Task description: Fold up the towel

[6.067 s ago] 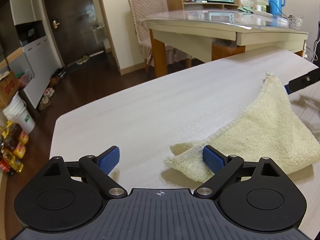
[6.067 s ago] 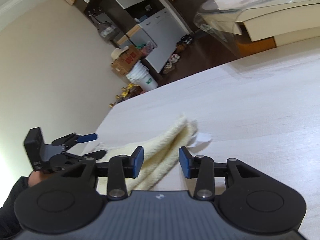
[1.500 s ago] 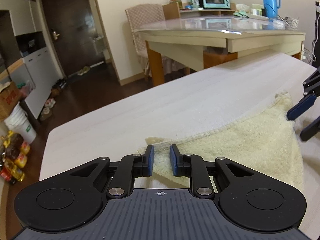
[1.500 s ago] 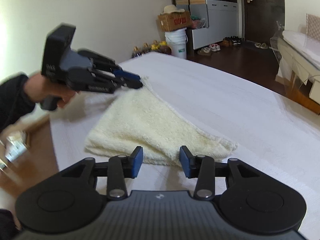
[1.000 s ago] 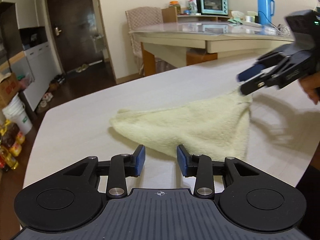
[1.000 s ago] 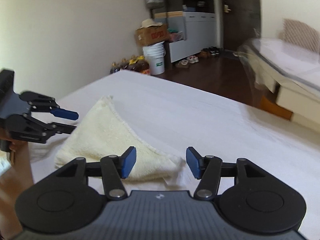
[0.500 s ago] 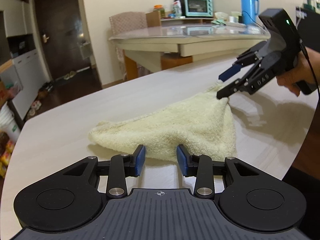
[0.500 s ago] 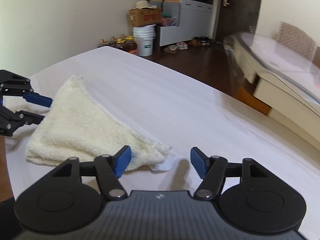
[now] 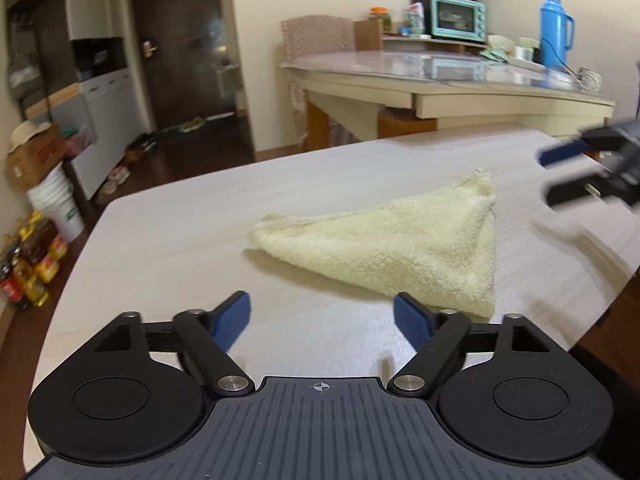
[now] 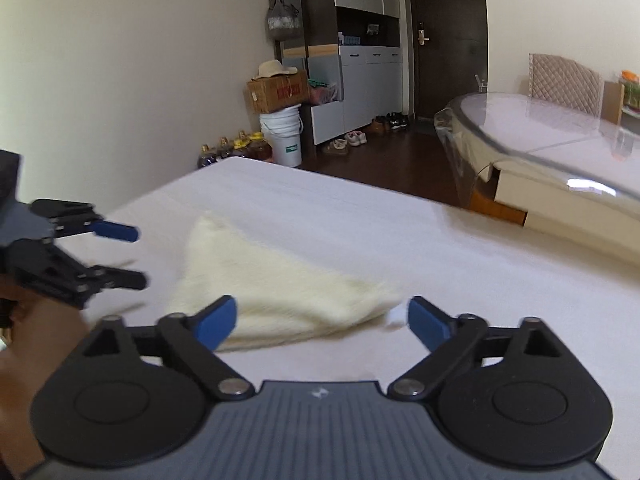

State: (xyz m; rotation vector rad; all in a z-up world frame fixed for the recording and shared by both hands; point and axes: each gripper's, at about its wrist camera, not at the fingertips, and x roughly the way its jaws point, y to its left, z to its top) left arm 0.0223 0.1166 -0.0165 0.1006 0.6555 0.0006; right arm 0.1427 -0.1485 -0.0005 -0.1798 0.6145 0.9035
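- Towel, folded into a triangle, lies flat on the white table, just ahead of both fingertip pairs, touching neither.
- Left gripper and right gripper hover low, fingers spread wide, holding nothing.

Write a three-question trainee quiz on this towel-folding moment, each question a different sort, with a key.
1. True or false: the left gripper is clamped on the towel.
2. Multiple choice: the towel lies on the white table as A) a flat rectangle, B) a folded triangle, C) a tight roll.
3. Fill in: the right gripper stands ___, holding nothing.

Key: 1 false, its jaws are spread and the towel lies beyond them; 2 B; 3 open.
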